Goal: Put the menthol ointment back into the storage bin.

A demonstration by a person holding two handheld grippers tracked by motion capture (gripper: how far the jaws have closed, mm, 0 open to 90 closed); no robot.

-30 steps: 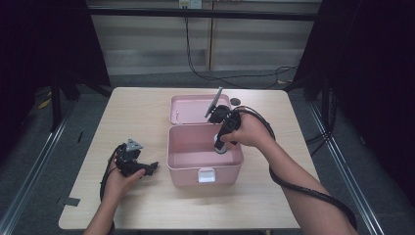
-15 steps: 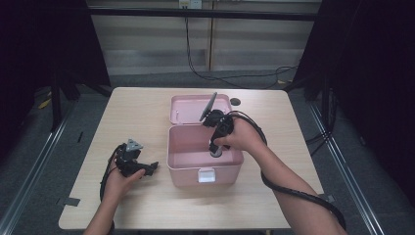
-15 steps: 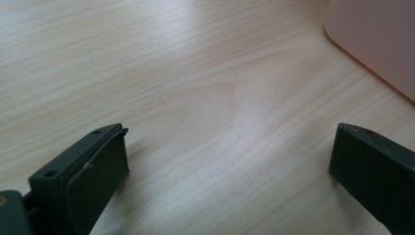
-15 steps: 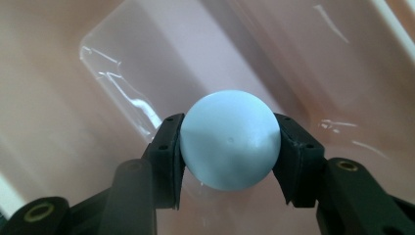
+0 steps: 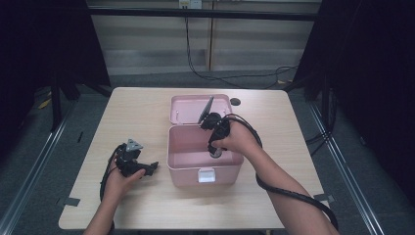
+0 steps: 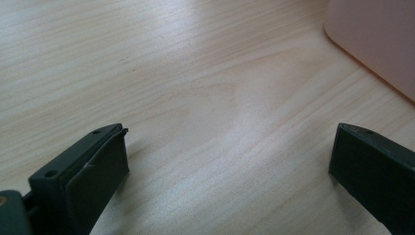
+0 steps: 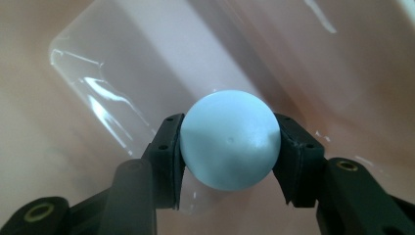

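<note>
A pale blue ball (image 7: 230, 140) sits clamped between the black pads of my right gripper (image 7: 230, 161), above the glossy pink floor of an open pink box (image 7: 122, 88). From above, my right gripper (image 5: 215, 152) points down into that box (image 5: 182, 164), near its right wall, and the ball shows as a small pale spot at its tip. The box's lid (image 5: 183, 105) lies flat behind it. My left gripper (image 5: 147, 169) rests on the wooden table (image 5: 127, 117) left of the box, jaws wide open with bare wood between its fingers (image 6: 98, 166).
A small dark round object (image 5: 235, 102) lies on the table beside the lid's right end. The box's pink corner (image 6: 381, 44) stands just beyond my left gripper. Black cables trail from both grippers. Dark floor and metal rails surround the table.
My right gripper has sunk lower into the box with the ball and shifted slightly toward the box's front. The left hand has stayed where it was.
</note>
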